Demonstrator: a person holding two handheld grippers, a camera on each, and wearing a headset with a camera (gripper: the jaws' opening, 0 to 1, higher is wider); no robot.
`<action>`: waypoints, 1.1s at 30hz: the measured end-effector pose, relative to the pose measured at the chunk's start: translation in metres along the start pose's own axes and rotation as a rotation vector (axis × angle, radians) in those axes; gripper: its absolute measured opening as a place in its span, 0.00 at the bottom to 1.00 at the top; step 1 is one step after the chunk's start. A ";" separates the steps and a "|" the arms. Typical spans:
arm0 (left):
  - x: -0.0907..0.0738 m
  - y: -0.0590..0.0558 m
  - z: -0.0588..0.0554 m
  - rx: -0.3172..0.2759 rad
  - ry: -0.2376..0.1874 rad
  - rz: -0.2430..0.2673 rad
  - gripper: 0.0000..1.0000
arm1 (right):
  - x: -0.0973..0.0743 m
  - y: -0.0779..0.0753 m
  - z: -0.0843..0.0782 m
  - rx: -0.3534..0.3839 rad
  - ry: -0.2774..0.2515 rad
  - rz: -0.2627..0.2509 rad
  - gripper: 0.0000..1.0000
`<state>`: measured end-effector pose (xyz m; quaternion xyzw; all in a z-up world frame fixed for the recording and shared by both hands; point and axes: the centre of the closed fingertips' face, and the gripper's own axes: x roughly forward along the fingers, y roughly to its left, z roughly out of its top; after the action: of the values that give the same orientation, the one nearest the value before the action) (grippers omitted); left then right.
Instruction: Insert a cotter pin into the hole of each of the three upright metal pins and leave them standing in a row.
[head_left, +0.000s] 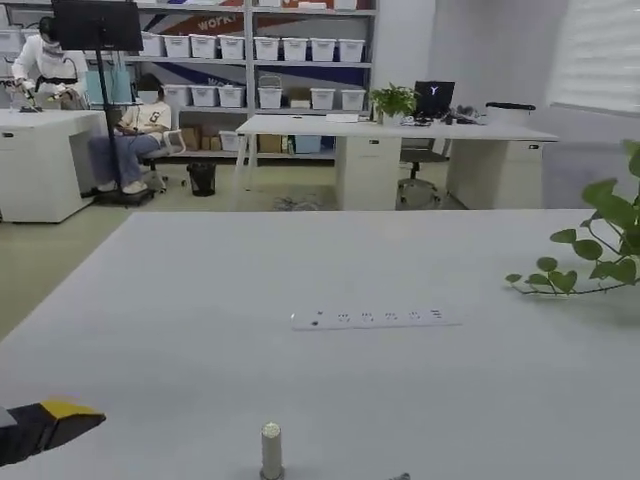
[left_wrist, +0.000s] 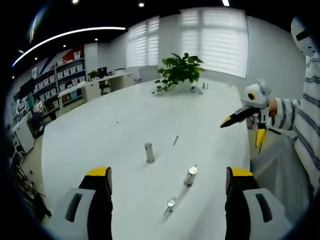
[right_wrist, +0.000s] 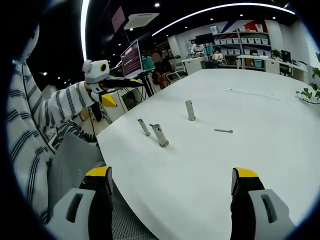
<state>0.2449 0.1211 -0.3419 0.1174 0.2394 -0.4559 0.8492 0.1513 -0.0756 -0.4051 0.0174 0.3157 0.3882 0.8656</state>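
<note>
**Head view:** One upright metal pin (head_left: 271, 450) stands at the near edge of the white workbench (head_left: 330, 270), its long axis vertical. A power strip (head_left: 375, 318) lies well beyond it. A black-and-yellow gripper (head_left: 45, 425) enters at lower left; which side it is, and whether it is open, cannot be told here.

**Left gripper view:** The left gripper (left_wrist: 169, 175) is spread wide and holds nothing. Three metal pins stand ahead of it: the nearest pin (left_wrist: 170, 205), the middle pin (left_wrist: 190, 176) and the far pin (left_wrist: 149, 152). A single cotter pin (left_wrist: 175, 140) lies flat past them, just right of the far pin, its long axis running away from these jaws. The right gripper (left_wrist: 250, 107) hovers off the bench edge.

**Right gripper view:** The right gripper (right_wrist: 171, 172) is also wide open and empty. The cotter pin lies ahead and slightly right on bare bench, its long axis crosswise to these jaws. The three pins stand to its left. No pin stands between this gripper and the cotter pin, so the right gripper looks better placed to fetch it.
</note>
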 end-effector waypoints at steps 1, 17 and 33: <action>0.003 0.003 0.003 0.007 0.001 0.001 0.93 | -0.001 -0.001 0.000 -0.001 -0.001 -0.003 0.98; 0.066 0.028 0.033 0.040 0.001 -0.037 0.87 | -0.006 -0.012 -0.008 0.048 0.011 -0.029 0.97; 0.125 0.042 0.021 0.081 0.096 -0.060 0.63 | -0.008 -0.026 -0.015 0.073 0.044 -0.055 0.95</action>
<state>0.3442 0.0459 -0.3883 0.1662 0.2646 -0.4841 0.8173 0.1556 -0.1025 -0.4199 0.0318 0.3489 0.3529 0.8676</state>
